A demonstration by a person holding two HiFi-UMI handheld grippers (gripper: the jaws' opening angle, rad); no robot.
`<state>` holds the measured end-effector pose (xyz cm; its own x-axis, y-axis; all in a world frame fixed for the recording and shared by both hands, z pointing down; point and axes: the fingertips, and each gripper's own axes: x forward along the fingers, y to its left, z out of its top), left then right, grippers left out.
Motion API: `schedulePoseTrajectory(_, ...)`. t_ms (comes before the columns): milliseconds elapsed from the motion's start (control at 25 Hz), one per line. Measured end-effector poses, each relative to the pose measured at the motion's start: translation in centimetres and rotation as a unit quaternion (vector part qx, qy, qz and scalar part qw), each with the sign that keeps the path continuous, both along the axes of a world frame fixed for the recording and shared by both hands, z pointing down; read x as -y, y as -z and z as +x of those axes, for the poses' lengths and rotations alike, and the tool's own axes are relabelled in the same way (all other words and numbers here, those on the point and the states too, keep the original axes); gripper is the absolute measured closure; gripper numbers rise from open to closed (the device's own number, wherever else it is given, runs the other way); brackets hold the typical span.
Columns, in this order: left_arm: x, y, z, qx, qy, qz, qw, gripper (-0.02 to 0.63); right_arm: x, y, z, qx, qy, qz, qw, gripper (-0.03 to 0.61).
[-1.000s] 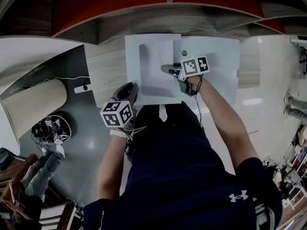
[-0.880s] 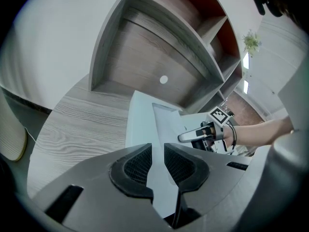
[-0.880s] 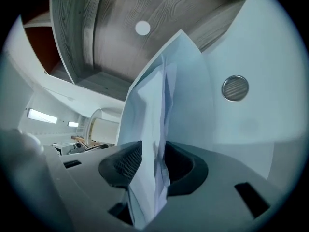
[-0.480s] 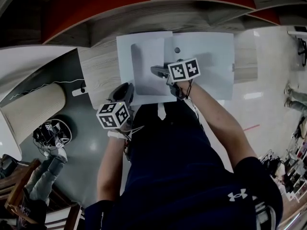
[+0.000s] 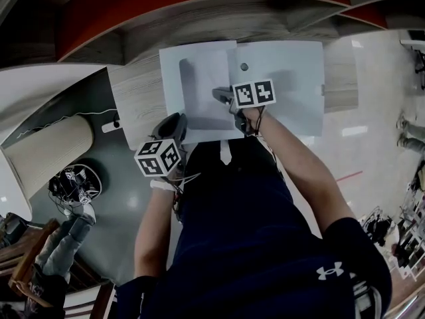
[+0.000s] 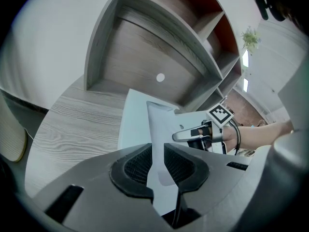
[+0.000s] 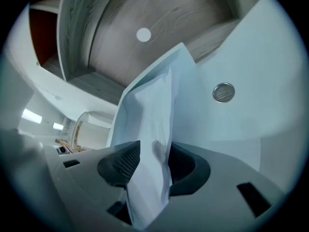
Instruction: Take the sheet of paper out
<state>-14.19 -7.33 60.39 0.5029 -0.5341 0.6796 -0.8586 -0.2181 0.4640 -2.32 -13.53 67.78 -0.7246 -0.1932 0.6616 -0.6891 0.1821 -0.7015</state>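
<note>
Sheet of paper (image 5: 202, 88): I see it over the left half of the open white folder (image 5: 285, 78) on the wooden desk (image 5: 136, 95). It is partly lifted and buckled.
Long axis: it runs straight away from me toward the back of the shelf (image 6: 145, 47). The near end is at the desk's front edge.
Left gripper (image 6: 157, 161): the jaws are narrow and pinched on the sheet's near end.
Right gripper (image 7: 154, 166): it sits at the sheet's right edge with the jaws opening. The crumpled edge stands between them, lying against one pad and, as far as I can tell, clear of the other.
</note>
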Motion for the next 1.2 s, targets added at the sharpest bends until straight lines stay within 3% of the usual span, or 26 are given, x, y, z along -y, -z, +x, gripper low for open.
schedulePoseTrajectory(80,0.0,0.3,-0.1,0.0,0.004,0.002,1.0,0.529,0.2,-0.2,0.2,0.012,-0.02,-0.017,1.0,0.415)
schedulePoseTrajectory(200,-0.2,0.6,-0.5,0.0,0.011,0.005,0.9999,0.531,0.1,-0.5,0.5,0.021,-0.019,-0.029,0.999,0.513)
schedulePoseTrajectory(280,-0.2,0.8,-0.8,-0.001,0.015,0.008,0.9999,0.531,0.1,-0.5,0.6,0.032,-0.018,-0.033,0.999,0.541)
schedulePoseTrajectory(720,0.4,2.6,-3.4,0.005,0.043,0.031,0.9985,0.535,0.3,0.1,1.9,0.038,-0.03,-0.023,0.999,0.56)
schedulePoseTrajectory(1200,0.6,5.1,-1.7,-0.008,0.036,0.052,0.998,0.535,0.2,0.7,5.3,0.035,-0.035,-0.019,0.999,0.561)
